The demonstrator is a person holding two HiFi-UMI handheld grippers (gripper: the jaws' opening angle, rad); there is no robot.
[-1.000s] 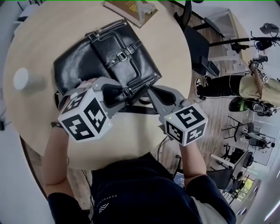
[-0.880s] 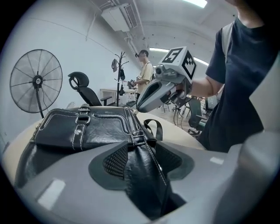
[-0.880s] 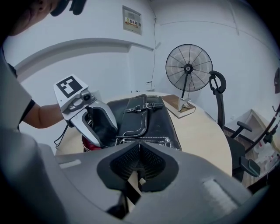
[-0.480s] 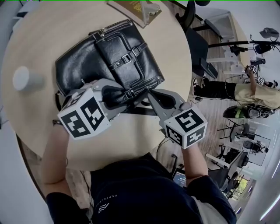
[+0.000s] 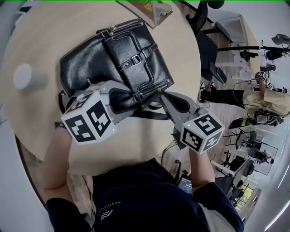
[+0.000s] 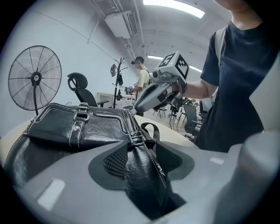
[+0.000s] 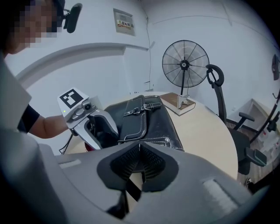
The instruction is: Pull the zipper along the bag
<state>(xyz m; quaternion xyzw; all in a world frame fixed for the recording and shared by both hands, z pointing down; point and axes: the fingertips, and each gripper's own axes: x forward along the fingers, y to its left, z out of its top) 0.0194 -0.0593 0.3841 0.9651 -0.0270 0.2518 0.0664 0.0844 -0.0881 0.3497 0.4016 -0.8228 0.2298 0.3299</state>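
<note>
A black leather bag (image 5: pixel 113 59) lies flat on the round wooden table (image 5: pixel 45 27), its buckled flap up. My left gripper (image 5: pixel 124 99) straddles the bag's near edge. Its jaws are opening, and the leather corner (image 6: pixel 140 175) sits loosely between them. My right gripper (image 5: pixel 159 96) is at the bag's near right corner. It is shut, its pads (image 7: pixel 151 162) pinched on a thin zipper pull of which little shows. A black strap (image 5: pixel 149 115) trails under both grippers. In the right gripper view the bag (image 7: pixel 144 118) lies straight ahead, with the left gripper (image 7: pixel 94 127) at its left.
A white cylinder (image 5: pixel 25 77) stands at the table's left. A book-like block (image 5: pixel 145 7) lies at the far edge. Office chairs (image 5: pixel 204 45) and a standing person (image 5: pixel 244 97) are off the table's right side. A pedestal fan (image 7: pixel 186 65) stands beyond the table.
The left jaws have spread wider around the bag's edge. The right gripper has drifted slightly right and toward the person, still shut at the bag's corner.
</note>
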